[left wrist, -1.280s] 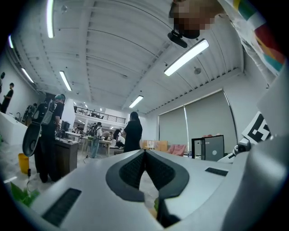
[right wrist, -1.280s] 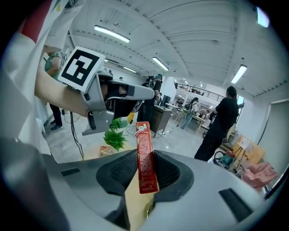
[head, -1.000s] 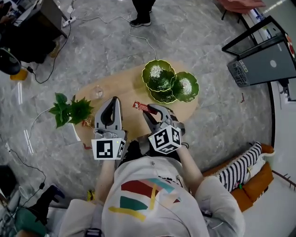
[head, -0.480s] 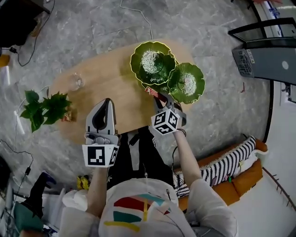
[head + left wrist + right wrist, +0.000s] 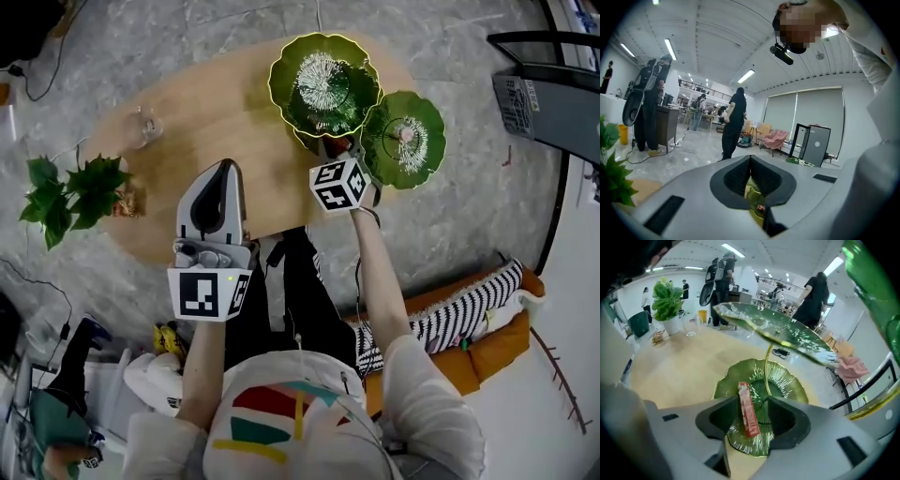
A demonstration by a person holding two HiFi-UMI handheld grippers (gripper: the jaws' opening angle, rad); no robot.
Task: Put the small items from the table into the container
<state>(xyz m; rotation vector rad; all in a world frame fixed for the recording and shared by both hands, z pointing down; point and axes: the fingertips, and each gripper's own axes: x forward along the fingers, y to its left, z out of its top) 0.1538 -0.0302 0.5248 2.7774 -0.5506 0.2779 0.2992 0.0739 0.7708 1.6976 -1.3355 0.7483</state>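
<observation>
Right gripper (image 5: 751, 404): pointed steeply down over lowest dish (image 5: 724, 380) of green three-tier stand at right end of table (image 5: 206, 122); jaws opening, red sachet (image 5: 747, 416) upright between them, lying against left pad, clear of right pad, so no longer pinched. Left gripper (image 5: 750, 161): jaws closed together, nothing held, roughly level over near edge of table, idle. Step in hand, by judgement: release of sachet into lowest dish. For a clean drop: open fully before any lift; keep jaws centred over hollow of dish, off gold stem (image 5: 766, 366) just beyond right jaw; withdraw straight up along line of approach, clear of top dish (image 5: 323, 84) and right dish (image 5: 405, 141) overhead; no sideways drag, since sachet may cling to left pad and ride out over rim. Containers: lowest dish, leaf-shaped and glossy, nothing in it but sachet so far as visible; top dish, far side, only white ray pattern at centre; right dish, same pattern plus small pale spot at centre, too small to identify. Elsewhere on table: drinking glass (image 5: 142, 122), far left, contents not discernible; potted plant (image 5: 70, 187) at left edge; small wrapped item (image 5: 127, 202) just beside plant, probably next for collection.
</observation>
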